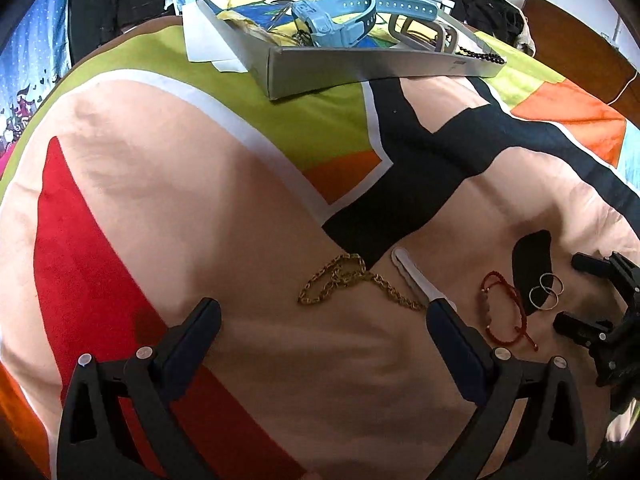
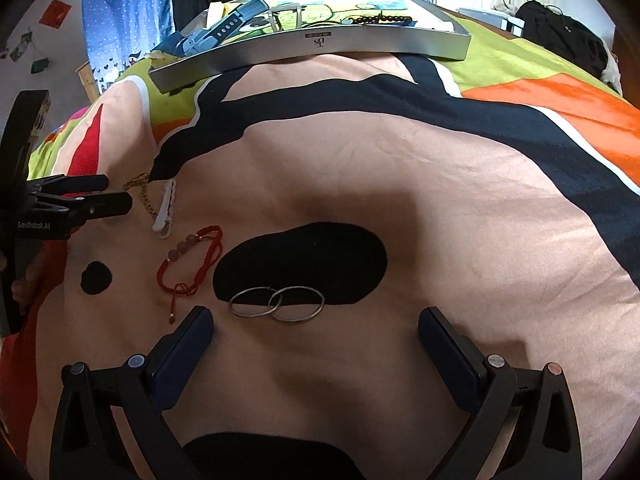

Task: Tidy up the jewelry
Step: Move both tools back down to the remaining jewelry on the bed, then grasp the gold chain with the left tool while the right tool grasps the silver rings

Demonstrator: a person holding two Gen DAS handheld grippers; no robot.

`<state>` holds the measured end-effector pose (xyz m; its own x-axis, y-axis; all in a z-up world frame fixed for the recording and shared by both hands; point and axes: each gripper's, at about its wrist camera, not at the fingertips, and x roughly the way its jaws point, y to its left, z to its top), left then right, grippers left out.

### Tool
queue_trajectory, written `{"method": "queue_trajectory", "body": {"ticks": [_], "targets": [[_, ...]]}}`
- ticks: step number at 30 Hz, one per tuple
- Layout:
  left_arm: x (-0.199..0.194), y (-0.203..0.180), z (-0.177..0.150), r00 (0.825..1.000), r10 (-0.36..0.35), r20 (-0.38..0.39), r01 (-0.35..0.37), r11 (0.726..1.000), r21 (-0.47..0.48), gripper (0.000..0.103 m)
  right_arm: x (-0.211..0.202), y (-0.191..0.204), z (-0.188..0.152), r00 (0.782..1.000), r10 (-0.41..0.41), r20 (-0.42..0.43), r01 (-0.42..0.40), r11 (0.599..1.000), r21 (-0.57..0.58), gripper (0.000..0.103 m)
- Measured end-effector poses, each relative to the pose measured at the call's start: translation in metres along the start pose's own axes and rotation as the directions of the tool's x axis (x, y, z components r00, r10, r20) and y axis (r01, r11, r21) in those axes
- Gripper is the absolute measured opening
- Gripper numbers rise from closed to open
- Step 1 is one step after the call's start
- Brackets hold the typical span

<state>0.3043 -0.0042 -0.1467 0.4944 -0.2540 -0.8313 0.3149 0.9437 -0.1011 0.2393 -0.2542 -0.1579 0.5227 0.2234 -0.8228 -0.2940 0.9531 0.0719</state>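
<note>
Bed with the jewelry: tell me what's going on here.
A person holds two open tools over the bedspread. The right tool hovers just short of two linked rings; the left tool faces a gold chain. A red bracelet and white clip lie loose. The tray already holds a watch and beads.

Gold chain (image 1: 344,280) — between left gripper (image 1: 320,316) fingertips

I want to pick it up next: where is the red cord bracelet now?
In the right wrist view the red cord bracelet lies on the bedspread, left of the two silver hoops and just below the white hair clip.
</note>
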Motion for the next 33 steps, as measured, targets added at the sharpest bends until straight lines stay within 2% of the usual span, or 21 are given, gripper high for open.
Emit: {"method": "queue_trajectory", "body": {"ticks": [4, 6, 11, 13, 16, 21, 26, 30, 31, 33], "targets": [[0.000, 0.000, 0.003, 1.000, -0.011, 0.009, 0.011, 1.000, -0.001, 0.100, 0.002, -0.001, -0.001, 1.000, -0.022, 0.004, 0.022, 1.000, 0.006, 0.103], [0.000, -0.002, 0.005, 1.000, -0.020, 0.015, 0.020, 1.000, 0.006, 0.096, 0.002, -0.001, -0.002, 0.999, -0.032, 0.007, 0.032, 0.999, 0.004, 0.103], [0.011, -0.007, 0.009, 1.000, 0.008, 0.001, -0.008, 1.000, 0.020, 0.066, 0.002, -0.002, -0.003, 0.999, -0.045, 0.010, 0.045, 0.999, 0.006, 0.103], [0.013, -0.011, 0.009, 1.000, 0.010, 0.003, -0.011, 0.999, 0.033, 0.059, 0.003, -0.003, -0.002, 0.999, -0.049, 0.009, 0.049, 0.999, 0.005, 0.103], [0.016, -0.018, 0.009, 1.000, 0.008, 0.003, -0.009, 0.997, 0.070, 0.047, 0.007, 0.000, 0.001, 0.999, -0.049, 0.004, 0.049, 0.999, -0.001, 0.093], [0.017, -0.025, 0.009, 1.000, 0.006, 0.010, -0.007, 0.995, 0.095, 0.033, 0.012, 0.003, 0.005, 1.000, -0.027, -0.011, 0.027, 1.000, -0.013, 0.079], [0.015, -0.024, 0.010, 1.000, -0.022, 0.013, 0.021, 0.996, 0.087, 0.017, 0.016, 0.006, 0.007, 1.000, -0.008, -0.029, 0.007, 0.999, -0.034, 0.076], [0.012, -0.024, 0.010, 0.999, -0.038, 0.011, 0.037, 0.996, 0.076, 0.014, 0.018, 0.008, 0.009, 0.999, 0.003, -0.047, -0.005, 0.999, -0.049, 0.076], [0.008, -0.022, 0.008, 0.999, -0.045, 0.012, 0.044, 0.996, 0.072, 0.008, 0.019, 0.008, 0.010, 0.999, 0.005, -0.050, -0.008, 0.999, -0.051, 0.076], [0.006, -0.020, 0.007, 0.998, -0.058, 0.010, 0.057, 0.997, 0.061, 0.008, 0.018, 0.009, 0.010, 0.999, 0.008, -0.051, -0.011, 0.998, -0.057, 0.069]]}}
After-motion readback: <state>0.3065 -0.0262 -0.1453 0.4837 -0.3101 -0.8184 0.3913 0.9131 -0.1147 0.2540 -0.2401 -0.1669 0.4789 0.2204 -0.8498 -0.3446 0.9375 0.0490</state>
